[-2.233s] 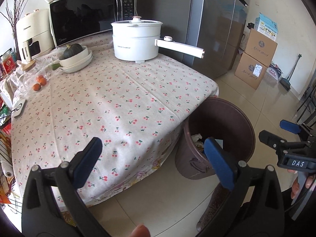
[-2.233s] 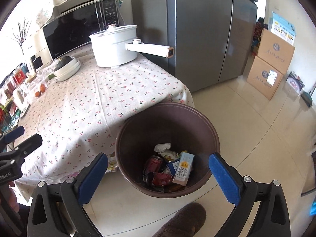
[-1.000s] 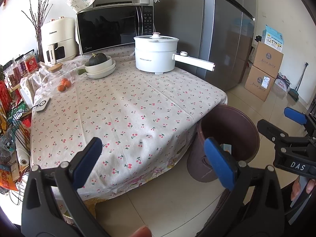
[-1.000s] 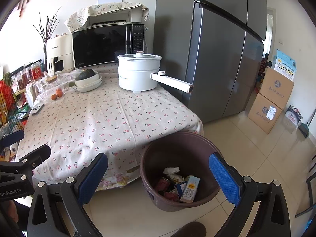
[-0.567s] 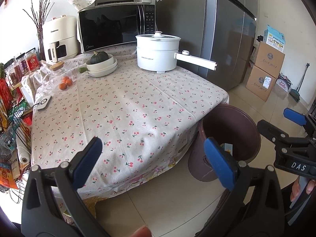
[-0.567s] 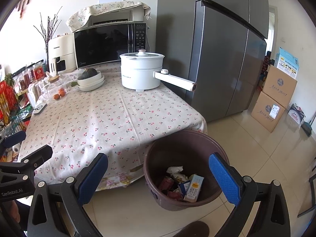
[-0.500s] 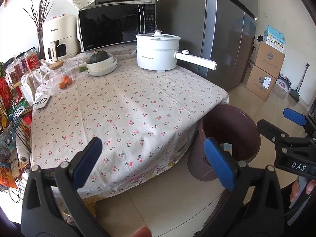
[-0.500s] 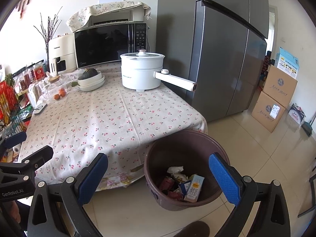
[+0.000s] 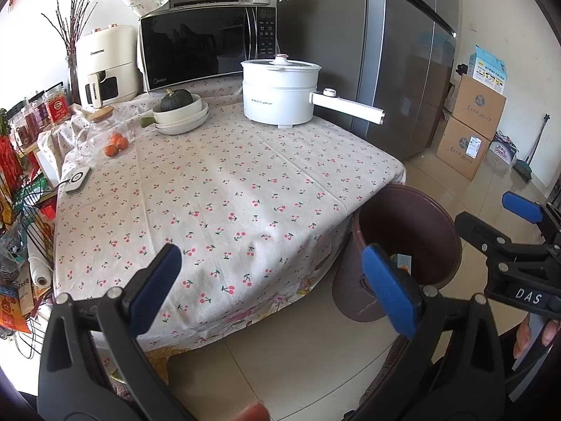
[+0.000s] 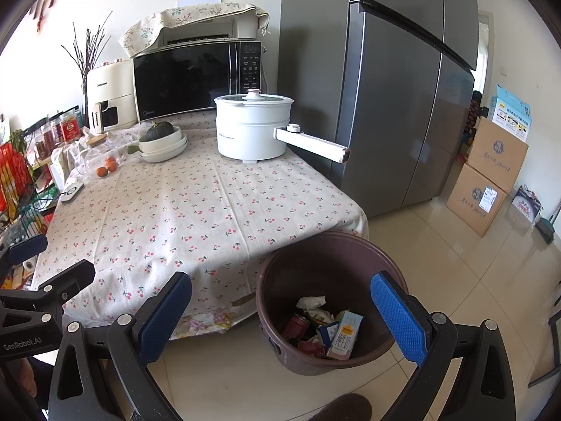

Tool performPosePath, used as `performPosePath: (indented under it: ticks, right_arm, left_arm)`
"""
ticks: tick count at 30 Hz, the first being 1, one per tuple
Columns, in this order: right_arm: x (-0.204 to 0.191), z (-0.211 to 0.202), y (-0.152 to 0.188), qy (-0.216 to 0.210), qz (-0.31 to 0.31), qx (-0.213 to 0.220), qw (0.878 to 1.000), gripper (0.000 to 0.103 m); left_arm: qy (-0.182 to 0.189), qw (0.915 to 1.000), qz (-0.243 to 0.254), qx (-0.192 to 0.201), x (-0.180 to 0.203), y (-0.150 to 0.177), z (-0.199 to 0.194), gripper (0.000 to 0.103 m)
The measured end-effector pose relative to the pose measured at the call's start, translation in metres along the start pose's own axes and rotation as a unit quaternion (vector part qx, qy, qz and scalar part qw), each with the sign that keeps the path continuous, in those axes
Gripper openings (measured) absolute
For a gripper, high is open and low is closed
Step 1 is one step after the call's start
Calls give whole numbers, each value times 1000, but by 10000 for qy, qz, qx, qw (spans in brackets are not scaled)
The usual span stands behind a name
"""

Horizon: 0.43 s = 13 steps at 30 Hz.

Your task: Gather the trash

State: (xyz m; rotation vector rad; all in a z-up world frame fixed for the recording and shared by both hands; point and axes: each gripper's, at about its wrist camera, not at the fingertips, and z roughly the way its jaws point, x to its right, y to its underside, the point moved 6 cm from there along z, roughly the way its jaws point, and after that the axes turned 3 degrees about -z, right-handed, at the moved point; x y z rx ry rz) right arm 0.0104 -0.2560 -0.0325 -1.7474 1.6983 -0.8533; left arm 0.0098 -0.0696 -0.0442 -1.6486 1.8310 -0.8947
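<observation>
Grey fridge (image 10: 378,98) stands at the back, beside the table (image 10: 196,217), which wears a cherry-print cloth. Cardboard boxes (image 10: 487,175) are stacked on the tiled floor (image 10: 473,280) at right. On the table's far edge: microwave (image 10: 196,77), white pot (image 10: 252,128) with its long handle pointing right, bowls holding a squash (image 10: 159,129), oranges (image 10: 107,168). Brown bin (image 10: 305,280) sits on the floor against the table's near corner; trash (image 10: 322,329) lies inside: carton, cans, crumpled paper. Left gripper (image 9: 277,284) wide apart, empty. Right gripper (image 10: 280,312) wide apart, empty, over the bin.
</observation>
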Motion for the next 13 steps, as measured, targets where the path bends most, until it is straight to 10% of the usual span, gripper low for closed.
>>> performPosePath:
  ticks: [13]
  right_arm:
    - [2, 2, 0, 16, -5, -19, 10000, 103]
  left_arm:
    - [83, 9999, -4, -148, 0, 2, 3, 102]
